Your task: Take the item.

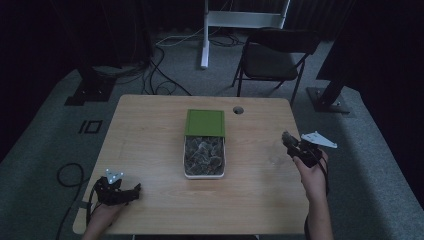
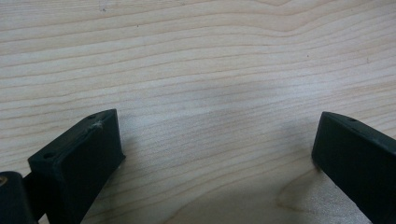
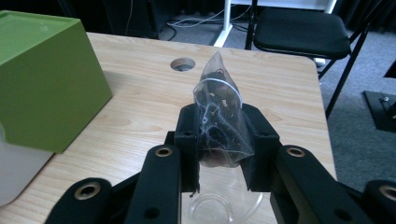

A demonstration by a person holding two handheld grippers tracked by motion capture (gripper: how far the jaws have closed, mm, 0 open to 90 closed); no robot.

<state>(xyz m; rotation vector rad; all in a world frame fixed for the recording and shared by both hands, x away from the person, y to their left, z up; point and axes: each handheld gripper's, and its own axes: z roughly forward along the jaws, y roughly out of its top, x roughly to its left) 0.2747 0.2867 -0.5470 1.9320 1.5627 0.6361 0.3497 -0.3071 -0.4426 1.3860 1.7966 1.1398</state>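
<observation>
My right gripper (image 3: 220, 140) is shut on a small clear tea bag (image 3: 218, 116) filled with dark leaves, its pointed top sticking up past the jaws. In the high view that gripper (image 1: 295, 145) hovers over the table's right side with the tea bag (image 1: 287, 138) at its tip. A white box (image 1: 204, 175) holding several such bags lies mid-table, its green lid (image 1: 205, 122) slid toward the far end. The green lid (image 3: 42, 79) looms at the left of the right gripper view. My left gripper (image 1: 131, 191) rests low at the table's near left, and its jaws (image 2: 210, 154) stand open over bare wood.
The wooden table (image 1: 150, 135) has a round cable hole (image 1: 238, 110) near its far edge. A clear glass rim (image 3: 224, 210) shows just below the right jaws. A black folding chair (image 1: 272, 57) and a white desk leg (image 1: 204, 35) stand behind the table, with cables on the carpet.
</observation>
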